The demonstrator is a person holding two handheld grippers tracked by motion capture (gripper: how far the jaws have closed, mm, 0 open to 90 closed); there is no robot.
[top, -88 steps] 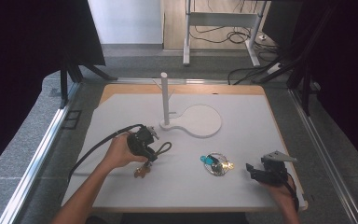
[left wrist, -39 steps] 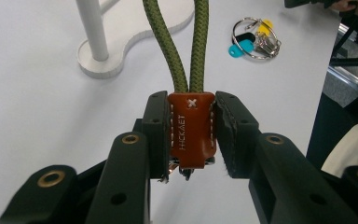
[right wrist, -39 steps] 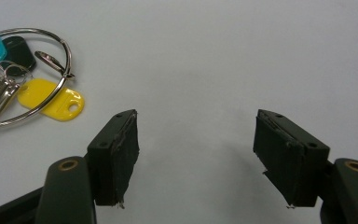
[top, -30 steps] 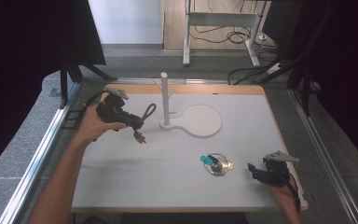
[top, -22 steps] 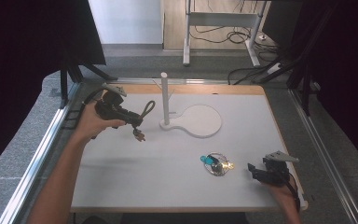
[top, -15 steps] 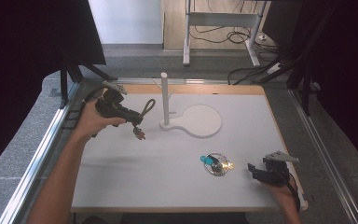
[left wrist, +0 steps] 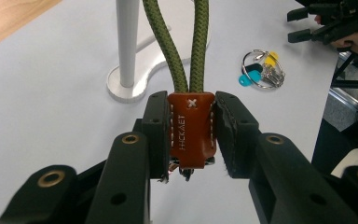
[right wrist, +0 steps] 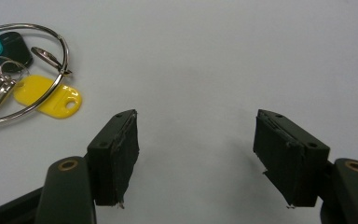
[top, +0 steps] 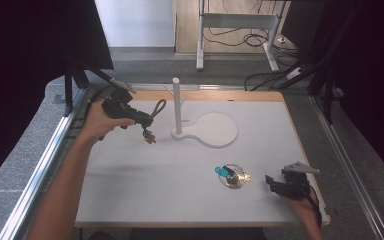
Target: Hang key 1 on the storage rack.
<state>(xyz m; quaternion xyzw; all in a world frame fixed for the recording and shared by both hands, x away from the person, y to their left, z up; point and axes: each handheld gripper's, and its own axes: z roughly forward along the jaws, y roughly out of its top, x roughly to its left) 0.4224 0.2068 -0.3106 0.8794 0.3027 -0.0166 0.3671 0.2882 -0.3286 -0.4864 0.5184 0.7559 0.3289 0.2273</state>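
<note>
My left gripper point(left wrist: 191, 140) is shut on the brown leather tab point(left wrist: 192, 128) of a keychain whose green cord loop point(left wrist: 179, 42) rises from the tab. In the high view the left gripper point(top: 142, 120) is held above the table's far left, the cord loop point(top: 157, 107) pointing toward the white post point(top: 176, 102), small metal parts point(top: 149, 136) dangling below. A key ring point(top: 232, 176) with teal and yellow tags lies on the table at front right, its yellow tag point(right wrist: 51, 100) near my right gripper point(right wrist: 196, 151), which rests open by the front right edge point(top: 275, 185).
The white post stands on a white stand with a round plate point(top: 215, 129) at the table's middle back. The white table point(top: 180, 190) has a wooden strip along its far edge point(top: 230, 95). Metal rails run along both sides.
The left hand lifted the keychain from the table's front middle to the far left, and has drifted slightly toward the post. The right gripper has stayed in place.
</note>
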